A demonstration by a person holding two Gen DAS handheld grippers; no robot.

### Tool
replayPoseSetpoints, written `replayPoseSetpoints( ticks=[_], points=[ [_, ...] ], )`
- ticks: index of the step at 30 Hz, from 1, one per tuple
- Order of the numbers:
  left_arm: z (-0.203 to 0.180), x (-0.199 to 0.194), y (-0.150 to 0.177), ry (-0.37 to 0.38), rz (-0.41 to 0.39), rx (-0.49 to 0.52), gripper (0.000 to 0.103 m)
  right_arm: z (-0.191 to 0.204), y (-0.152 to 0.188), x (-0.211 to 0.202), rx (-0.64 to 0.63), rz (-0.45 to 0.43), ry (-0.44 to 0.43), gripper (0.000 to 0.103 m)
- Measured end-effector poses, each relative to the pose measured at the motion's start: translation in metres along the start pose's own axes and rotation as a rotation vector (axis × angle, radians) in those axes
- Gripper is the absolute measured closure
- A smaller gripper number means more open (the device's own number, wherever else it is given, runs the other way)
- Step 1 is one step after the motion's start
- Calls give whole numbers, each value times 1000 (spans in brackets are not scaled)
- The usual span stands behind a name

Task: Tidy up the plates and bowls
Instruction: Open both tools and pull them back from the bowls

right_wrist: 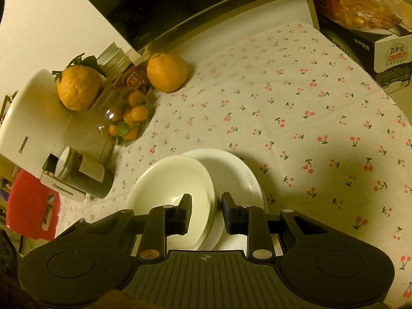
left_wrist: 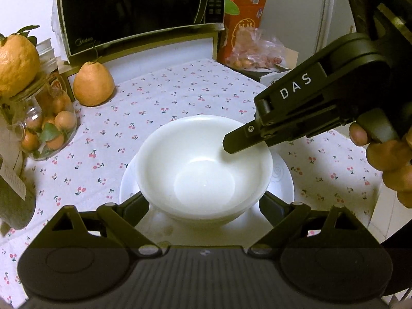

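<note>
Two nested white bowls point(left_wrist: 203, 164) sit on a white plate point(left_wrist: 283, 177) on the cherry-print tablecloth. My left gripper point(left_wrist: 203, 203) is open, its fingers spread wide on both sides of the bowls' near wall without touching. My right gripper point(right_wrist: 206, 206) is open and straddles the bowls' point(right_wrist: 175, 180) right rim, one finger point(right_wrist: 184, 213) inside the bowl and the other outside over the plate point(right_wrist: 237, 172). In the left wrist view, a right finger point(left_wrist: 239, 139) hangs over the bowl's far right rim.
A microwave point(left_wrist: 139, 10) stands at the back. An orange citrus fruit point(left_wrist: 93, 83) lies in front of it; a glass jar of small oranges point(left_wrist: 49, 126) stands left with another fruit point(left_wrist: 15, 61) on top. Snack bags and boxes point(left_wrist: 249, 41) sit back right. A white appliance point(right_wrist: 36, 118) and dark jar point(right_wrist: 82, 175) stand left.
</note>
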State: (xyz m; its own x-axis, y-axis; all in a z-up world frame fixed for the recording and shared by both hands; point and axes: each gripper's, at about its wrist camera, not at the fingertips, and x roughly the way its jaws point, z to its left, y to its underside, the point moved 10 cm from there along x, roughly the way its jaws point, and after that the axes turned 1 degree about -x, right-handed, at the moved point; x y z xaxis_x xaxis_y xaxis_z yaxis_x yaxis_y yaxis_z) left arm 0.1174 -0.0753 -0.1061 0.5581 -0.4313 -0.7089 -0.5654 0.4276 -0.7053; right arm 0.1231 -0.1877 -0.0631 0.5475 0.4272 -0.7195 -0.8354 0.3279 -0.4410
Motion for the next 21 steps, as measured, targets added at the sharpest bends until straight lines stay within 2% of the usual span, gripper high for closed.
replayPoseSetpoints(
  ticks=[4, 7, 8, 13, 21],
  points=[
    [0, 1, 2, 9, 16, -20, 3, -2, 2, 3, 17, 20, -3, 75],
    [2, 1, 2, 2, 27, -41, 2, -7, 1, 4, 28, 27, 7, 73],
    [3, 1, 2, 3, 28, -49, 2, -8, 0, 4, 33, 24, 7, 70],
    [8, -5, 2, -1, 24, -80, 1, -12, -4, -3, 60, -3, -10, 37],
    [6, -28, 0, -8, -7, -123, 0, -5, -11, -24, 8, -62, -11, 29]
  ],
)
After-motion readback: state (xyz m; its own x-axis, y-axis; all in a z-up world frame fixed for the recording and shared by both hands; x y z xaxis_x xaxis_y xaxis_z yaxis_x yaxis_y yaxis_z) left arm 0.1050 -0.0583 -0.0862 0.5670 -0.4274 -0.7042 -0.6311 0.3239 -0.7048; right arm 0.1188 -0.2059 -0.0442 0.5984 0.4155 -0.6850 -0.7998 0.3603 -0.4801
